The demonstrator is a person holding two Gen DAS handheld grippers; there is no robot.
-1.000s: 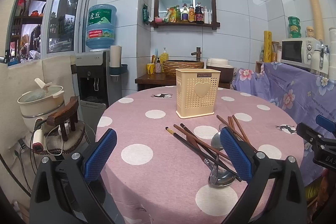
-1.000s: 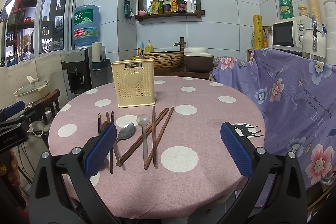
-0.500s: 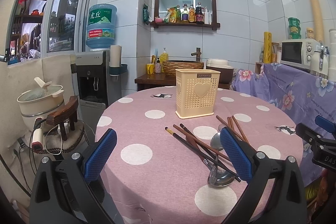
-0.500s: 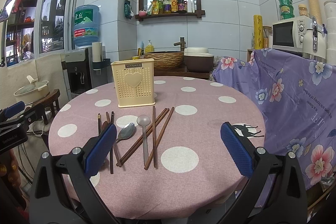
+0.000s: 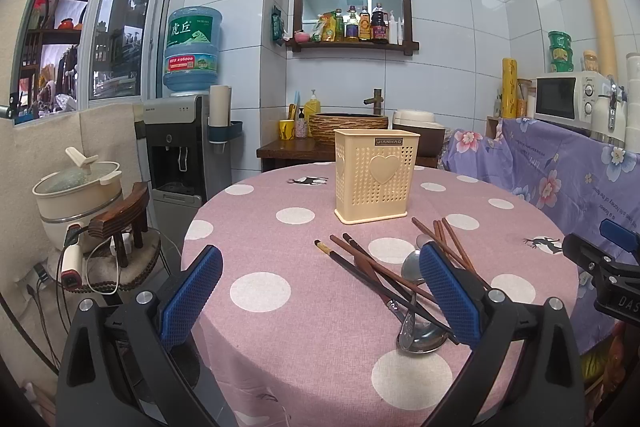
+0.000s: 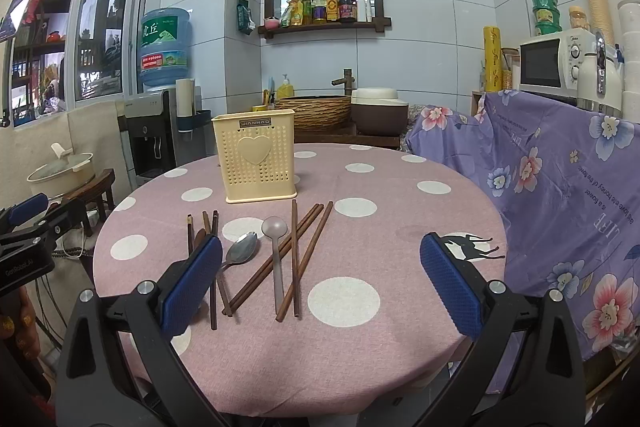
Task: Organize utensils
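A cream perforated utensil holder [image 5: 376, 182] [image 6: 259, 161] stands upright on the round pink polka-dot table [image 5: 280, 259] [image 6: 400, 219]. In front of it lie several brown chopsticks [image 6: 296, 255] [image 5: 372, 267], a shiny metal spoon [image 6: 240, 254] [image 5: 416, 333] and a matte grey spoon [image 6: 275, 251]. My left gripper [image 5: 320, 297] is open above the table's left edge, its right pad beside the utensil pile. My right gripper [image 6: 320, 283] is open over the near edge, its left pad over the leftmost chopsticks. Neither holds anything.
A purple floral cloth [image 6: 560, 195] covers furniture right of the table, with a microwave [image 6: 556, 63] on top. A water dispenser [image 5: 180, 147], a pot [image 5: 76, 187] on a wooden stool and cables stand at the left. A basin and wall shelf sit behind.
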